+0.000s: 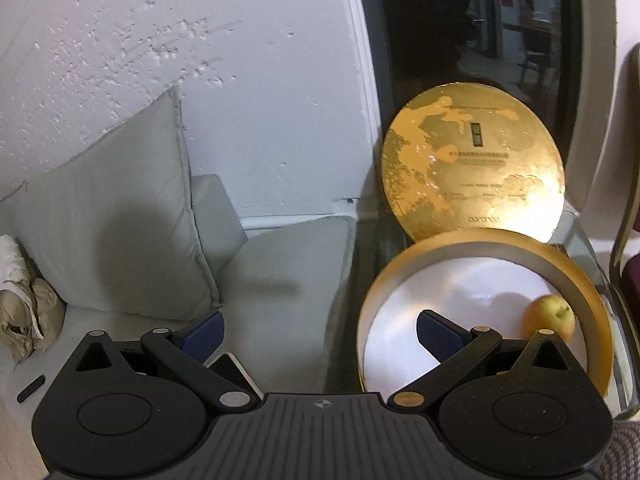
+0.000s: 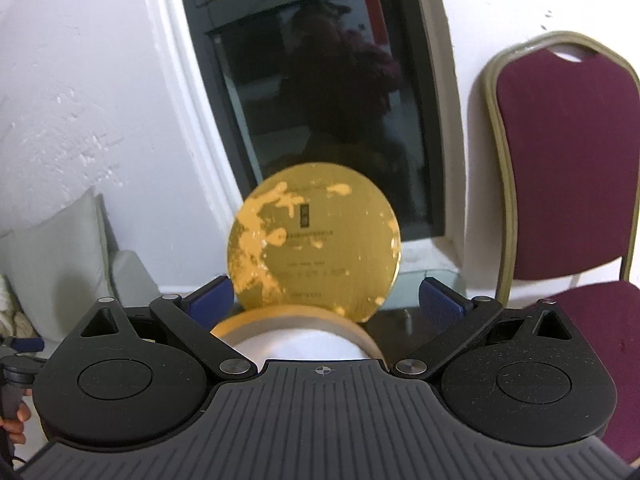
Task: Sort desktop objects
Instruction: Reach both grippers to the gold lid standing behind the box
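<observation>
Left gripper (image 1: 320,330): blue-padded fingers spread wide, nothing between them, held above the seam where a grey sofa seat (image 1: 280,280) meets a glass side table (image 1: 580,240). Right gripper (image 2: 326,300): fingers likewise spread and empty, poised over the near rim of the round gold box (image 2: 296,322). Box: open, white inside, standing on the glass table; an apple (image 1: 548,316) lies inside against its right wall. Round gold lid (image 1: 472,168): upright behind the box, leaning at the table's far edge against a dark window (image 2: 320,100). Grey cushion (image 1: 116,216) on the sofa to the left. Maroon chair (image 2: 568,160) beside the table's right edge.
</observation>
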Demonstrator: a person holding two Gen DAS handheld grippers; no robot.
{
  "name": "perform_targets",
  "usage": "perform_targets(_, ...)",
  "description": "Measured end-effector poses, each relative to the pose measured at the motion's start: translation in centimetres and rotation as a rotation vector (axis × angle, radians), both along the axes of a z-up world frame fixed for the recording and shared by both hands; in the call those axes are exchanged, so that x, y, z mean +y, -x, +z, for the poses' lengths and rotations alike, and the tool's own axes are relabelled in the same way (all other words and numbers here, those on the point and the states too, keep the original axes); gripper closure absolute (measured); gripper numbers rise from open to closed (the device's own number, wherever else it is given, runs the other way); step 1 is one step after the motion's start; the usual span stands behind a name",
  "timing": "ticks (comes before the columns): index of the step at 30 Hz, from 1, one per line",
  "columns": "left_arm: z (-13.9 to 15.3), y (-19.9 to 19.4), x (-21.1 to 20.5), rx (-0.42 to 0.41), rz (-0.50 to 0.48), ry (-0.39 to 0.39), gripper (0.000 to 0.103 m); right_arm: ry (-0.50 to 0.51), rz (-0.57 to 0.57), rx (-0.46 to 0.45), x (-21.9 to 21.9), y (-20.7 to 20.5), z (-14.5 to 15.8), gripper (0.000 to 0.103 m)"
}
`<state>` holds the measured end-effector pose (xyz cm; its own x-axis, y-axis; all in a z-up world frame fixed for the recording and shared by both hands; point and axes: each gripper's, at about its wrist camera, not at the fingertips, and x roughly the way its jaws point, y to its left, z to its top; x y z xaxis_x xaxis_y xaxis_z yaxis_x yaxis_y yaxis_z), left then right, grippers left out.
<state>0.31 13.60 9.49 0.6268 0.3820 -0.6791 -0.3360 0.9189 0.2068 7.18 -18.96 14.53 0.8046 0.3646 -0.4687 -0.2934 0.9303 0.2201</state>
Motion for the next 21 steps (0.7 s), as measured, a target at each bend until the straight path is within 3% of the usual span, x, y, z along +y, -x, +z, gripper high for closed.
perform_targets(9,-1.1,-5.0,1.7,0.055,-0.018,-0.019,0.001,0.013,0.003,0.009,1.1,-6.1,-0.3,0.001)
perform_targets(15,-1.8,-12.0,3.6,0.049,-0.040,0.010,0.001,0.009,-0.041,-0.019,1.7,-13.1,-1.4,0.000)
perform_targets(18,-2.6,-16.5,4.2,0.011,-0.082,0.046,0.001,-0.027,-0.082,-0.022,2.1,-17.5,-3.0,0.000)
perform_targets(21,-4.2,-21.0,4.6,-0.013,-0.056,0.061,0.002,-0.056,-0.134,-0.031,2.4,-21.8,-5.1,0.000)
